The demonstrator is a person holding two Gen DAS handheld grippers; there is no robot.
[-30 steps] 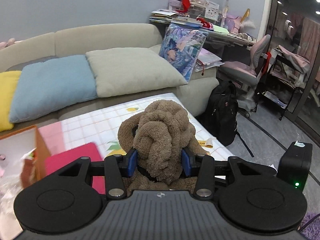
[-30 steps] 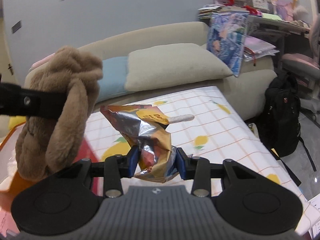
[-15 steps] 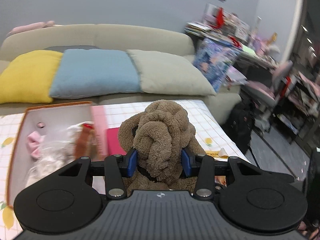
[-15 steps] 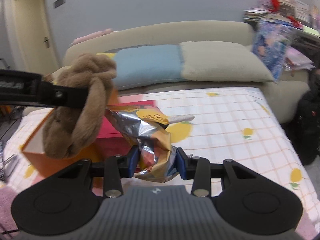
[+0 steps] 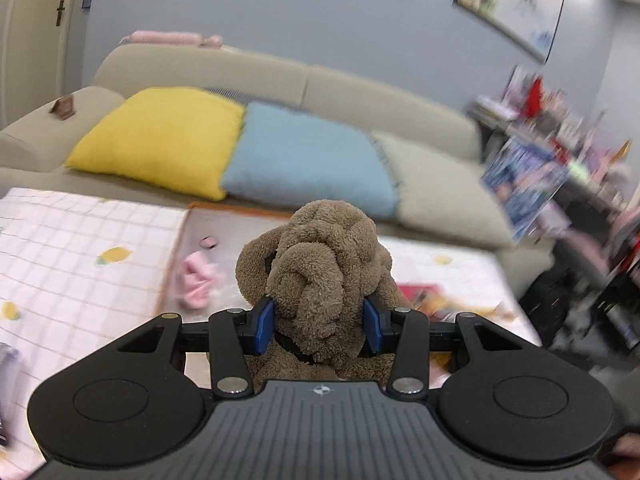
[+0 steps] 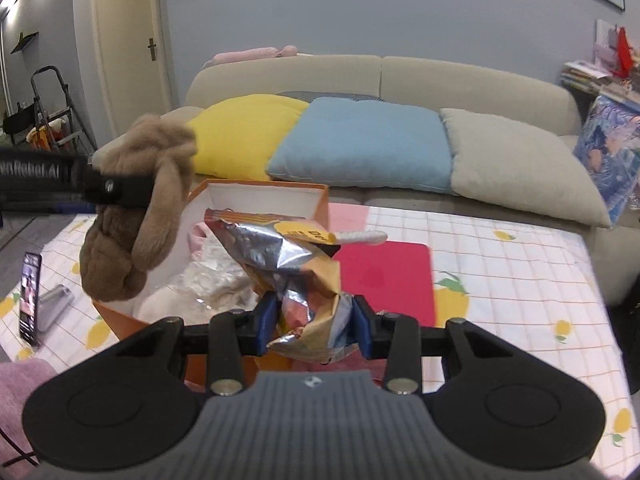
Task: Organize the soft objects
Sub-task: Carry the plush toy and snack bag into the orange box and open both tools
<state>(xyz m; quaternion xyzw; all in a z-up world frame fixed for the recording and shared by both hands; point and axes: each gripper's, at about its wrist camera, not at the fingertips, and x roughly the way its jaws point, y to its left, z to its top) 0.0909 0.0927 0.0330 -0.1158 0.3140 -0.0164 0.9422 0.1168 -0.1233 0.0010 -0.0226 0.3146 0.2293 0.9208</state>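
Both grippers hold tight: the left gripper (image 5: 319, 326) squeezes the brown plush (image 5: 324, 272), and the right gripper (image 6: 314, 326) squeezes a crumpled snack bag (image 6: 296, 276). A second ago the orange box (image 6: 308, 200) was off to the side; now both soft things hang by it, ready to drop in. Pink cloth (image 5: 198, 282) and plastic already lie inside, and a red mat (image 6: 386, 276) and phone (image 6: 30, 298) lie beside the box.

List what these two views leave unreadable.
- Box contents: right wrist view, partly hidden by snack bag and plush; left wrist view, motion blur.
- Phone screen: right wrist view, too small.
- Left gripper: in the right wrist view, cut by the left edge.
- Desk clutter: left wrist view, blurred.
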